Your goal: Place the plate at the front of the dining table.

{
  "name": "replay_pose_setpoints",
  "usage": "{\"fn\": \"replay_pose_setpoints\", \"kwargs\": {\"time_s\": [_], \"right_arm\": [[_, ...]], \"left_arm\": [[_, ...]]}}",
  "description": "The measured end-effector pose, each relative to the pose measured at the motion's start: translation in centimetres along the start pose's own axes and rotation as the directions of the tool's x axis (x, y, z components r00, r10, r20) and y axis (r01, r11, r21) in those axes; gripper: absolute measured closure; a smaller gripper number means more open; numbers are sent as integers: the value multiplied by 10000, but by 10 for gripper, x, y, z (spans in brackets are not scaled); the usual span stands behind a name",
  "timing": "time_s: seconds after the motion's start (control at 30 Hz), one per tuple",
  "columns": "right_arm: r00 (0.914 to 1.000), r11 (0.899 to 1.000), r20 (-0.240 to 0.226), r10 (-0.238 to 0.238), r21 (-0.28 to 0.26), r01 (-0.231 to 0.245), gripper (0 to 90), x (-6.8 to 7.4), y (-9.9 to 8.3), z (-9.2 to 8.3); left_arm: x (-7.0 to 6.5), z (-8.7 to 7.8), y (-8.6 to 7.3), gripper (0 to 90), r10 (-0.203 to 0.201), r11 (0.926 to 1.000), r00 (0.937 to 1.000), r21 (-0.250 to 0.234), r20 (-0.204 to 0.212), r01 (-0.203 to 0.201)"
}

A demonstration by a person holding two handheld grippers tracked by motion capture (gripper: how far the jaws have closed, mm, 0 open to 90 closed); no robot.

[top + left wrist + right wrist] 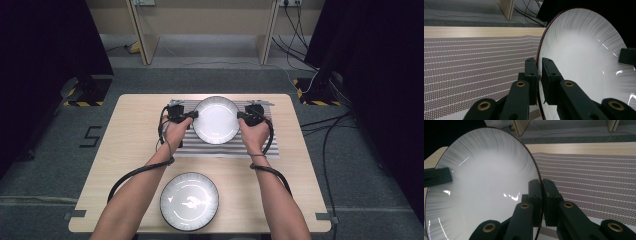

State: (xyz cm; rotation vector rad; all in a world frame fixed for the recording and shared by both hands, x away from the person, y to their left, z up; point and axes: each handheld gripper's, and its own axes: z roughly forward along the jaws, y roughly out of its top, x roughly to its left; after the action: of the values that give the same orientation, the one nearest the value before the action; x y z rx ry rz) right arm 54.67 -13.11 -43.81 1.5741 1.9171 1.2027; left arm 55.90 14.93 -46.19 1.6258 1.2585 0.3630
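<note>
On the left, the left gripper (pixel 192 115) has its black jaws clamped on the left rim of the round white plate with a thin dark edge (pixel 216 120). The plate sits over the striped grey-and-white placemat (pixel 280 148) toward the far side of the light wooden table (pixel 130 150). On the right, the right gripper (pixel 240 116) pinches the plate's opposite rim. A second round white plate with grey streaked rim (pixel 189 201) lies near the table's near edge, well apart.
</note>
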Motion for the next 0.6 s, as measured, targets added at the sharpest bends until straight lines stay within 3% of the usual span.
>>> {"fn": "replay_pose_setpoints", "kwargs": {"time_s": [0.6], "right_arm": [[9999,9998,106,-20,217,18,862,-2,-6,7]], "left_arm": [[2,6,-8,827,-89,9998,9999,169,-89,90]]}}
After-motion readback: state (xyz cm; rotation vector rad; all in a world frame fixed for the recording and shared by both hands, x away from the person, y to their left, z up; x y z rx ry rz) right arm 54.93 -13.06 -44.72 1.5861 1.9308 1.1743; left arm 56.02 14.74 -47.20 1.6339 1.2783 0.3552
